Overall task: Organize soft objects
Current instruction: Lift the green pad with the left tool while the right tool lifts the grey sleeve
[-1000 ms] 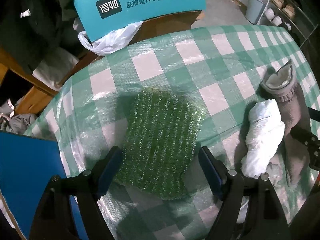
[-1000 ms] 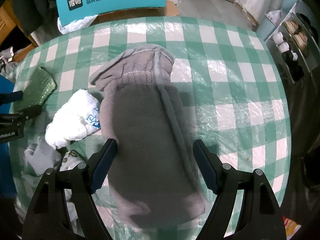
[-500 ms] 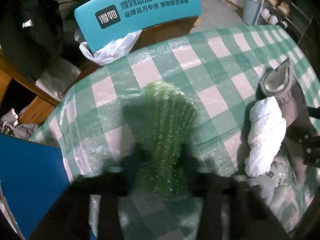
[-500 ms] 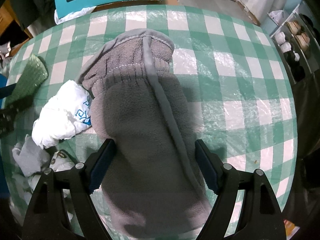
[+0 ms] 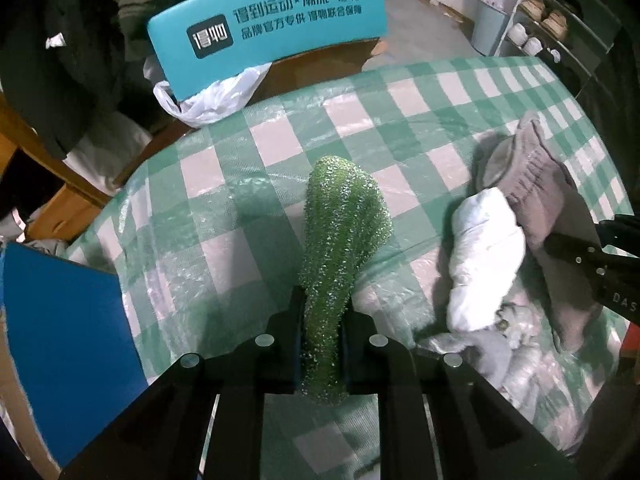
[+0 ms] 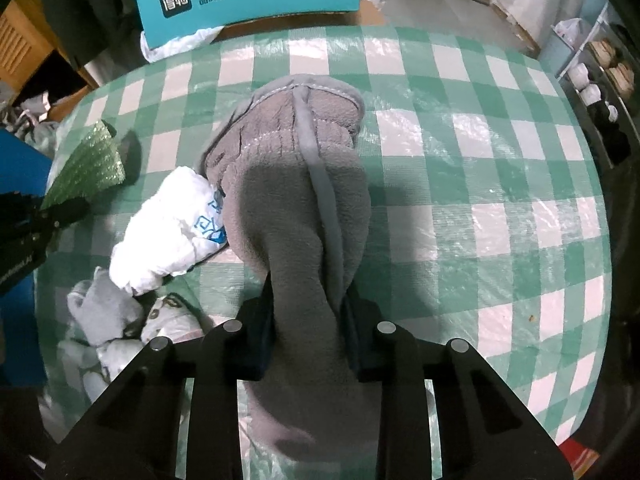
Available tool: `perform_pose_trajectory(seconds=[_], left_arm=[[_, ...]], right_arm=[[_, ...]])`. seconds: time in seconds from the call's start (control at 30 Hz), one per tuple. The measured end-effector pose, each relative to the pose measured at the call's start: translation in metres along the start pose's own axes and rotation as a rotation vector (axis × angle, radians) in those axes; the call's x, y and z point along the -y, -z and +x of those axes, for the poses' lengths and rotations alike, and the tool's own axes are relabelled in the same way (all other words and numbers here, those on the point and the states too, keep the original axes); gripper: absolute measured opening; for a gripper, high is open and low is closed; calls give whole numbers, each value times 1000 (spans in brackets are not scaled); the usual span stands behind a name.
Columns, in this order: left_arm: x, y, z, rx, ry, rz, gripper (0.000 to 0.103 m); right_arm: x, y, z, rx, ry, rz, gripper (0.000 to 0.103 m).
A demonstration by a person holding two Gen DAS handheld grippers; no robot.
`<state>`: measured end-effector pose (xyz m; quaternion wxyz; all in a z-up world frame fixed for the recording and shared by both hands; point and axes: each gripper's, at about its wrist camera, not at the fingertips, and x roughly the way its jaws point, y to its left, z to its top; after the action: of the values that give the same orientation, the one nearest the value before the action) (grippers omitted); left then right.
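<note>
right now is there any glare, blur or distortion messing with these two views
Left wrist view: fisheye bends the table edge, glare on the plastic-covered checkered tablecloth, green sparkly cloth sharp, white bundle slightly smeared. Right wrist view: same curvature, glare patches, grey fleece mitten casting a dark shadow, corners vignetted.

Green-and-white checked tablecloth (image 5: pixel 420 92) under clear plastic film covers the round table. Past its far edge, teal chair back (image 5: pixel 268 20) with white Chinese lettering, white plastic bag (image 5: pixel 208 100) bunched just below it. Blue panel (image 5: pixel 68 344) near left (kind unclear). Shoe rack (image 5: pixel 560 20) far right, dark jacket (image 5: pixel 60 60) far left.
</note>
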<state>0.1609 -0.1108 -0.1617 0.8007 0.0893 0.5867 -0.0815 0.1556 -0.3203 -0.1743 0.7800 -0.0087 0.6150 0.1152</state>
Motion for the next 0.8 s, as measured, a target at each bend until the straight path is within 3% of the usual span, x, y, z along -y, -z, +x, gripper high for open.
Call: perform_pose_trajectory(seconds=[0.8], left_arm=[[-10, 28, -93, 122, 1, -16, 14]], right_arm=[[-36, 0, -98, 166, -12, -75, 27]])
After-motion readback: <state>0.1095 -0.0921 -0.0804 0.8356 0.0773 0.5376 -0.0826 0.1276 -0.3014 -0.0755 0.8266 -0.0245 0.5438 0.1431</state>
